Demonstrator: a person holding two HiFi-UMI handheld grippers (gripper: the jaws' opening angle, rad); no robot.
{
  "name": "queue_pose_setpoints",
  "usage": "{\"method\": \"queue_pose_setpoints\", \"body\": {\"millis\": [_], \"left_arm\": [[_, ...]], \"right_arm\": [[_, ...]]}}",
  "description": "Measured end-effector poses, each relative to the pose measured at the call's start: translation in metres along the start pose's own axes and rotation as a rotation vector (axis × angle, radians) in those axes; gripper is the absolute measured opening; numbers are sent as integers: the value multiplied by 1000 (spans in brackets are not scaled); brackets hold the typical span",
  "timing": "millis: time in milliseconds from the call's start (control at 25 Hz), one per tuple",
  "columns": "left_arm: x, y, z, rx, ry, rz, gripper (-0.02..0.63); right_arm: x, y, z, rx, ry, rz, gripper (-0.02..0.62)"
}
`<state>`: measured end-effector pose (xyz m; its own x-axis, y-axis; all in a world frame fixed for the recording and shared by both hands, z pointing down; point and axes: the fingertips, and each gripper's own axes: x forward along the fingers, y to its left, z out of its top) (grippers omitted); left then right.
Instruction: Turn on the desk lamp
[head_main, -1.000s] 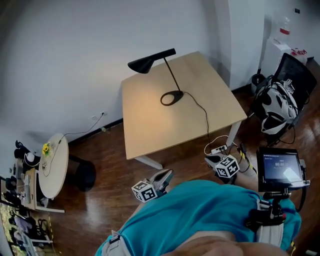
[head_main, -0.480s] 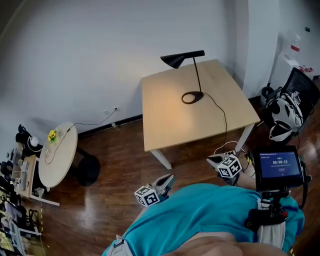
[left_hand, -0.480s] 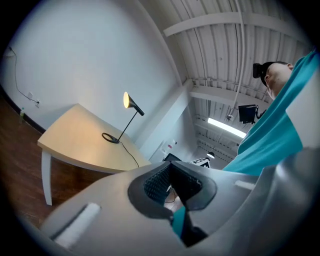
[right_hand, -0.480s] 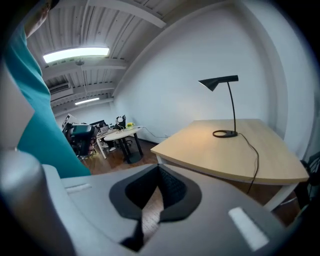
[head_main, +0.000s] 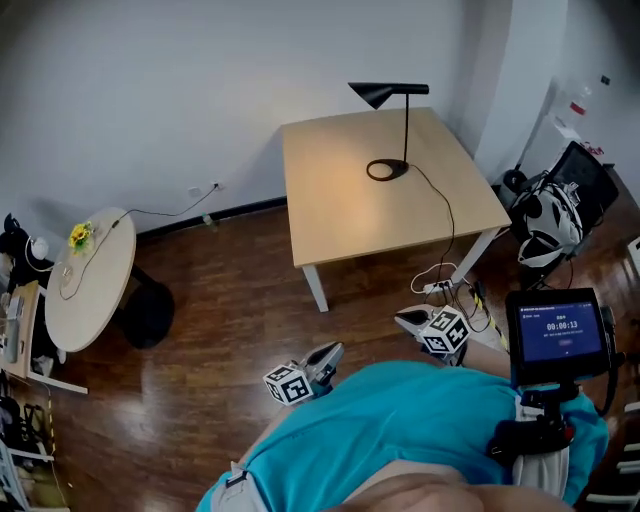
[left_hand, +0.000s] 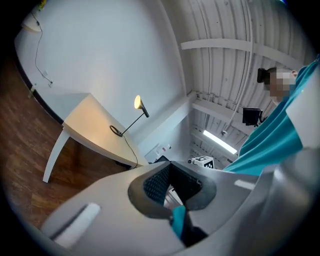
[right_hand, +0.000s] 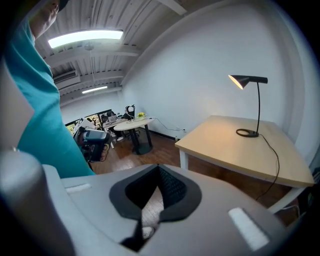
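Note:
A black desk lamp (head_main: 388, 94) stands at the far side of a light wooden table (head_main: 340, 215), its ring base (head_main: 385, 170) toward the back right. The shade glows in the left gripper view (left_hand: 137, 103) and in the right gripper view (right_hand: 247, 80), and warm light falls on the tabletop. A black cord (head_main: 447, 225) runs off the table's front right edge. Both grippers hang low by my teal shirt, well short of the table. My left gripper (head_main: 328, 354) and my right gripper (head_main: 405, 321) are shut with nothing in them.
A round side table (head_main: 95, 290) with yellow flowers stands at the left, a dark stool (head_main: 148, 316) beside it. A power strip (head_main: 440, 287) and cables lie on the wooden floor under the table's right corner. A black chair with gear (head_main: 555, 215) stands at the right.
The view has swung, so the table and lamp now sit further right and further back. The round side table has slid down and left. Both grippers stay shut near my body.

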<state>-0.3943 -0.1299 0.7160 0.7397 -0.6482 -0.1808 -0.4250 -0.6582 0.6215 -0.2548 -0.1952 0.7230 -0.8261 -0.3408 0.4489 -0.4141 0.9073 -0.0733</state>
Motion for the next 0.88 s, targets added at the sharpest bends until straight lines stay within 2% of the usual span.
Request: {"method": "queue_pose_setpoints", "body": {"millis": [120,320,480,640,760,880], "left_arm": [[0,-10,10,37,-15,-19,1],[6,-29,2,2,-3,-12,2],[54,-65,-12,75,56,-31,2],[114,-110,-54,114,80,-25,2],[162,-144,-105,105,118,-9,2],[196,-179,-160,148,179,2,1]], "right_arm": [[-15,1,6,4,6,-28,2],[-34,7,3,19,-32,-44,2],[-84,-10,-4,33,-85,-39,3],[-155,-38,-46,72,-131,-39,3],[-209,-63,-84,98,-144,-34,2],[-255,-73,-132,101,-152,-11,2]]}}
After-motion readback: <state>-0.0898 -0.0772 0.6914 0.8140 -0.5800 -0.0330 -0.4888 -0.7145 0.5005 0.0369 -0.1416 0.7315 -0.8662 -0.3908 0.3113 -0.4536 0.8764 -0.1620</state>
